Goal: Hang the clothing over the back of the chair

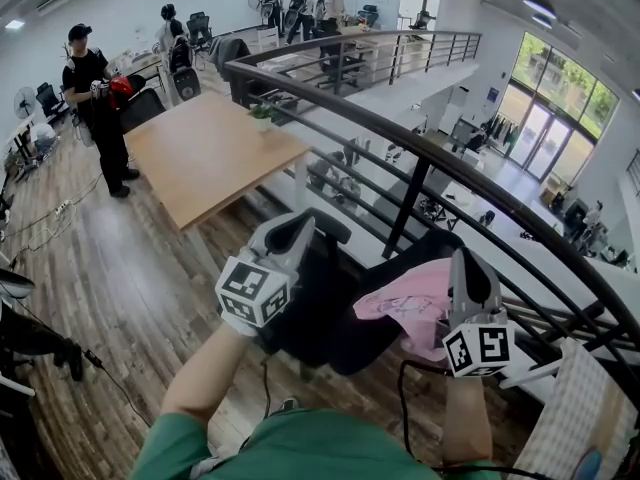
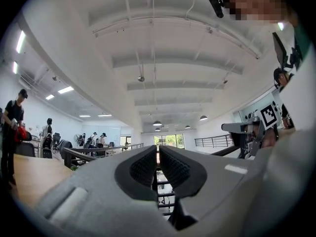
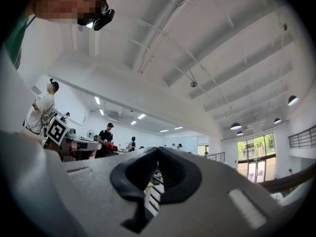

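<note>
A pink garment [image 1: 412, 304] lies crumpled on a black chair [image 1: 318, 313] just below me, beside the railing. My left gripper [image 1: 303, 222] hovers over the chair's left side, and its jaws are shut with nothing between them [image 2: 158, 151]. My right gripper [image 1: 459, 260] is held at the garment's right edge, apart from the cloth, and is also shut and empty [image 3: 157, 150]. Both grippers point slightly upward, so their own views show ceiling and the far room, not the clothing. How the garment sits on the chair's back is hidden.
A curved black railing [image 1: 452, 168] runs right behind the chair, with an open drop to the floor below. A wooden table [image 1: 205, 153] with a small plant [image 1: 262, 116] stands ahead to the left. A person [image 1: 97, 108] stands by it. Cables [image 1: 105, 373] lie on the floor at left.
</note>
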Demonstrator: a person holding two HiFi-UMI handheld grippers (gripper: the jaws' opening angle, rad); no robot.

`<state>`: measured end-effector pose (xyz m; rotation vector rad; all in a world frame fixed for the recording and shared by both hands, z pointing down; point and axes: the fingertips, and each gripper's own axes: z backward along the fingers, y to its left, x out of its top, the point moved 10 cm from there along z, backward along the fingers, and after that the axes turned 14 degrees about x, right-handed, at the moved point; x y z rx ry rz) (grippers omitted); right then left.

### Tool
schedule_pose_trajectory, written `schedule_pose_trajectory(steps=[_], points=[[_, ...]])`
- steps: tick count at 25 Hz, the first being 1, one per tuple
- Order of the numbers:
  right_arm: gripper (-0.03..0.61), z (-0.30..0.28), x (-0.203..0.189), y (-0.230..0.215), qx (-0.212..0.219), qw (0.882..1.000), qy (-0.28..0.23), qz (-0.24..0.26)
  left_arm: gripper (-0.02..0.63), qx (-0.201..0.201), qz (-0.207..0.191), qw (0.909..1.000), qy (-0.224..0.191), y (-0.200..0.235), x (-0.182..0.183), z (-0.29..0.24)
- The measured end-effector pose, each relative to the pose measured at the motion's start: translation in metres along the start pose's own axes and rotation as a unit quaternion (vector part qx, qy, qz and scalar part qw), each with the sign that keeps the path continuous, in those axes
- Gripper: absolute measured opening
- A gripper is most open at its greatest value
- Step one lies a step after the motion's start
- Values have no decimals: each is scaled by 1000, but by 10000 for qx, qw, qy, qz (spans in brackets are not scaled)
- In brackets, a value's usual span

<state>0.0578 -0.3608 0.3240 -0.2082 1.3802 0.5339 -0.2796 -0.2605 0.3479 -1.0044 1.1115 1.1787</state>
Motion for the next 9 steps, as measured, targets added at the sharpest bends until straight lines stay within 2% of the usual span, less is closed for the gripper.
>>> schedule_pose_trajectory(steps=[9], points=[[3, 0, 13, 6, -15, 10000, -9, 18, 23, -27, 13, 10000, -12, 4, 12, 4]])
